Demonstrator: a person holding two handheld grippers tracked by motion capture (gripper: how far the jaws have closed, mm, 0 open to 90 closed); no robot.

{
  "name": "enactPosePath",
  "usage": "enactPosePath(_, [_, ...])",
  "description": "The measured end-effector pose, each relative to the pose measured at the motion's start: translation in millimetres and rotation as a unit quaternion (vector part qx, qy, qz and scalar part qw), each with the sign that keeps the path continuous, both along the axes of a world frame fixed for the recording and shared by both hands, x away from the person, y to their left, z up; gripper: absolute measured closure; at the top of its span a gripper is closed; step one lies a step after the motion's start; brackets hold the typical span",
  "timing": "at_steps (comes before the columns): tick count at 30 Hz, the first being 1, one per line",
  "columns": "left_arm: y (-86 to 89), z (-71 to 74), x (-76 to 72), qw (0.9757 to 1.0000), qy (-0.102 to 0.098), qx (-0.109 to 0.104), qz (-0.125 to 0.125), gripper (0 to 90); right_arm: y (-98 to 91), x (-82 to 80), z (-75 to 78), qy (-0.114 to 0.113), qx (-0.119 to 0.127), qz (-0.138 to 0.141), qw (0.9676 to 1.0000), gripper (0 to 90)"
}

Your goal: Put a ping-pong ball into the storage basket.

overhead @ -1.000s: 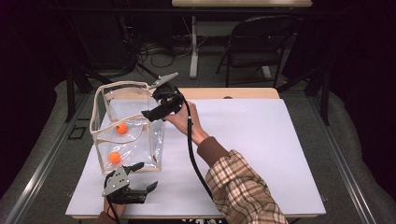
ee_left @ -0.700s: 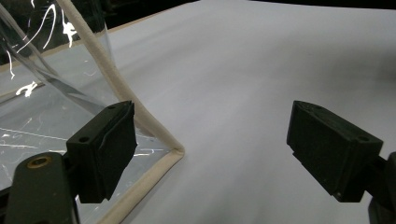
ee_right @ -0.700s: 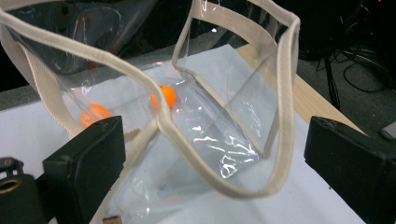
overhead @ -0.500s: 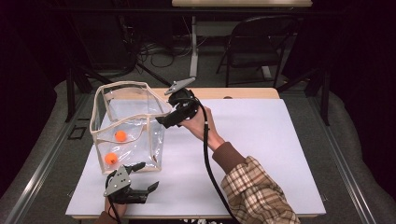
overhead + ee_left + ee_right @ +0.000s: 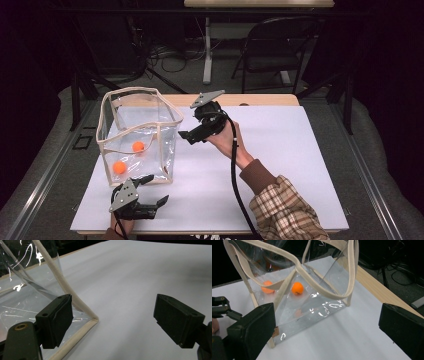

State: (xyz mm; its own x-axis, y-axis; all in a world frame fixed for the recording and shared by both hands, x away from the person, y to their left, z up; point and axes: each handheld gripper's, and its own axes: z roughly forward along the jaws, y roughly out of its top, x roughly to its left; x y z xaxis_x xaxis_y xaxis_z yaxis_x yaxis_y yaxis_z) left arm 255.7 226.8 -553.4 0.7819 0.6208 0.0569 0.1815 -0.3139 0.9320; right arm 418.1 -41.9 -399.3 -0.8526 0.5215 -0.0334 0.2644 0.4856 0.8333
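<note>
My white desk [image 5: 280,165] carries a clear bag [image 5: 137,135] with cream trim, standing upright at its left side. My right gripper [image 5: 192,136] hangs just right of the bag's rim, its fingers having just been opening, nothing between them. My left gripper [image 5: 150,192] rests at the bag's near bottom corner, fingers apart. Two orange balls [image 5: 138,146] lie inside the bag

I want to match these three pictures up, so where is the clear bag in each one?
High view: clear bag stands left of centre on the white table.
Left gripper view: its cream-trimmed bottom corner lies at the left, by one jaw.
Right gripper view: upper middle, upright.
Shared landmark: the cream trim.
</note>
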Motion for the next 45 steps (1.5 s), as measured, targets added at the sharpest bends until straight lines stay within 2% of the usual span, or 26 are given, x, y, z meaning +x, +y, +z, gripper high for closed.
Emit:
enactPosePath(16, [-0.7, 0.0, -0.7, 1.0000, 0.001, 0.001, 0.001, 15.9, -32.5, -12.9, -22.8, 0.019, -0.001, -0.019, 0.9996, 0.0])
enactPosePath(23, [0.2, 0.1, -0.6, 1.0000, -0.001, 0.001, -0.001, 15.9, -34.0, -13.7, -24.1, 0.018, -0.003, -0.020, 0.9996, 0.0])
enactPosePath(24, [-0.1, 0.0, -0.5, 1.0000, 0.000, 0.000, -0.001, 15.9, -47.0, -19.6, -29.5, 0.017, 0.003, -0.028, 0.9995, 0.0])
enactPosePath(26, [-0.4, 0.1, -0.6, 1.0000, 0.000, 0.000, -0.001, 15.9, -53.7, -23.6, -34.1, 0.017, 0.003, -0.034, 0.9993, 0.0])
enactPosePath(33, [-0.9, 0.0, -0.4, 1.0000, 0.001, 0.000, 0.000, 15.9, -67.6, -33.5, -42.2, 0.012, 0.006, -0.043, 0.9990, 0.0])
enactPosePath(45, [-0.8, 0.2, -0.6, 1.0000, 0.000, 0.000, 0.000, 15.9, -88.4, -47.7, -47.3, 0.004, 0.012, -0.057, 0.9983, 0.1])
